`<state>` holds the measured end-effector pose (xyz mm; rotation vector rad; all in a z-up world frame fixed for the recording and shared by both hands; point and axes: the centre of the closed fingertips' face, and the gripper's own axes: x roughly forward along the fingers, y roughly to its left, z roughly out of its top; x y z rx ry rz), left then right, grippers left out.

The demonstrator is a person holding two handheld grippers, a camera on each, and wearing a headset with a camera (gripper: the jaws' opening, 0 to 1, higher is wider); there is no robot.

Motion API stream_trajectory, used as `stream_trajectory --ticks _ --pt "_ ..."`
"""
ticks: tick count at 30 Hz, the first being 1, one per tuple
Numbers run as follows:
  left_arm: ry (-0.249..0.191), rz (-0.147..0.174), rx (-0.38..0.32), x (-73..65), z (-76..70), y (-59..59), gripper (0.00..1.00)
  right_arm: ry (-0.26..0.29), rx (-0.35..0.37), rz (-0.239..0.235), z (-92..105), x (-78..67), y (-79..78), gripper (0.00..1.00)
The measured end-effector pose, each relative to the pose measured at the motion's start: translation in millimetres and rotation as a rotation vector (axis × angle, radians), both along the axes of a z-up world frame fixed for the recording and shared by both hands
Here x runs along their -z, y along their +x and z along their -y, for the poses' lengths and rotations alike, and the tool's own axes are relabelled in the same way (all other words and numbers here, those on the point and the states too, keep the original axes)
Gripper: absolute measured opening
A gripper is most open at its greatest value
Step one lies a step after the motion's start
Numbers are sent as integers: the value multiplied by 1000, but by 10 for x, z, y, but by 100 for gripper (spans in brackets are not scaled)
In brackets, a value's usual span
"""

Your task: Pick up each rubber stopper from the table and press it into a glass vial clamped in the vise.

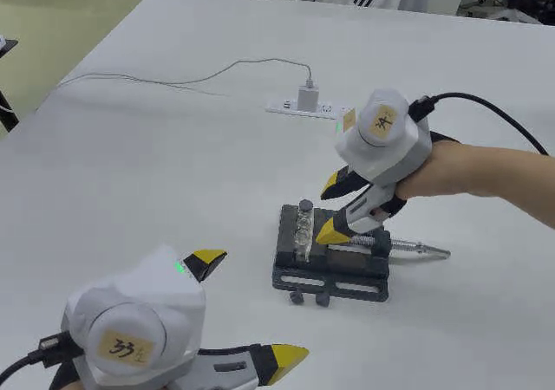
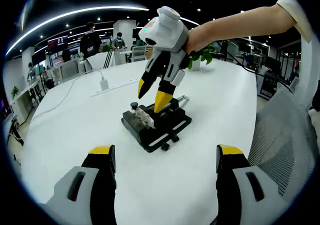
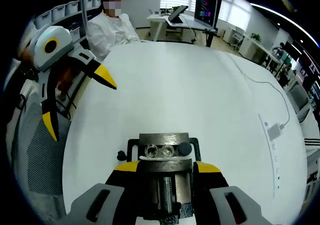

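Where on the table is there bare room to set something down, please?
Bare: the wide stretch left of the vise, between the cable and the left tool. Crowded: around the vise, under the right tool, stoppers in front.

**Left tongs**: rounded white housing. Tan sticker with black handwritten marks on the rear cap. Small green light on top. Two black jaws end in yellow wedge tips; in the left gripper view the jaw bodies are pale grey, each with a dark oval slot. Black cable leaves the near left end.

**Right tongs**: matching white housing. Tan label with a black handwritten mark on the cap, and a smaller yellow tag on the left side. Black jaws with yellow tips. Black lead arches off to the right.

**Person:** short pale sleeve on the upper arm, seen in the left gripper view.
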<state>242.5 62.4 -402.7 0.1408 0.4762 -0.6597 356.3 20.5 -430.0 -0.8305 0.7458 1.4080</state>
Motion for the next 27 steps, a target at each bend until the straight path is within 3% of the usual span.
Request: stream_trajectory --ticks 11,14,27 --pt "19 0 -3 27 -89 21 80 150 107 -9 106 -114 -159 36" --pt "21 0 -7 33 -107 22 80 198 141 -50 129 -119 -260 36" --pt "35 -9 -12 74 -189 -11 80 247 190 -80 306 70 -660 34"
